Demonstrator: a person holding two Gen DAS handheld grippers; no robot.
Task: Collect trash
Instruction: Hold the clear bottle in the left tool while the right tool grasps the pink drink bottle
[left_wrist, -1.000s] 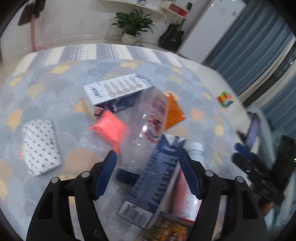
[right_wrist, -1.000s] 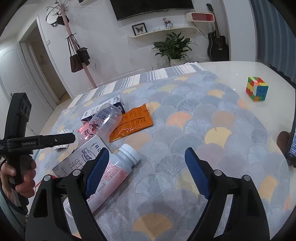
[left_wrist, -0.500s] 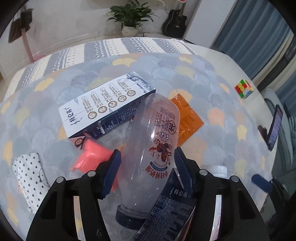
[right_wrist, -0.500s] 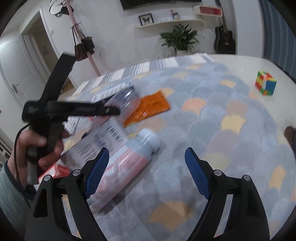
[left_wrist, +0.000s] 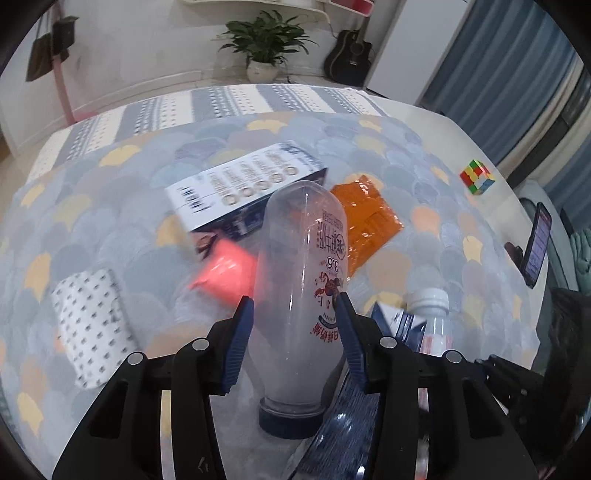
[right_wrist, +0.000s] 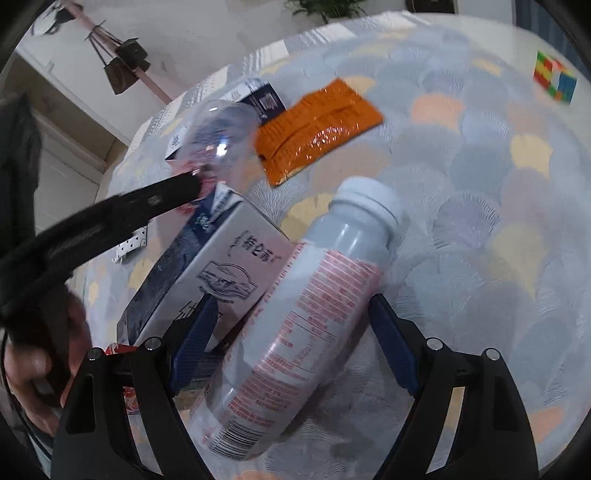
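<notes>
Found the left hand-held gripper (left_wrist: 293, 325) closing on the clear plastic bottle with a dark blue cap (left_wrist: 303, 258), with both blue pads already against its sides at the printed part; found this bottle lying on the bench (left_wrist: 110, 206), cap toward the camera, base toward the long blue-and-white carton box (left_wrist: 243, 188), with a pink soft packet (left_wrist: 225, 273) just beside it.

Found the right hand-held gripper (right_wrist: 293, 336) still wide but closing, placed around the white plastic bottle with a red-printed label (right_wrist: 317, 314), pads not yet touching it; saw this bottle lying tilted on the bench, leaning against the grey and dark blue milk carton (right_wrist: 229, 266), with the orange foil packet (right_wrist: 317, 129) farther behind.

Judged several risks from here: possibly squeezing the thin clear bottle out of shape, or shooting it forward from between the pads, because of its round smooth wall; possibly catching the corner of the milk carton with the left pad of the right hand-held gripper, standing very near to it, and so dragging or pinching both together; possibly rolling the white bottle away under one-sided contact; possibly knocking the two hand-held grippers together, working so near to each other.
</notes>
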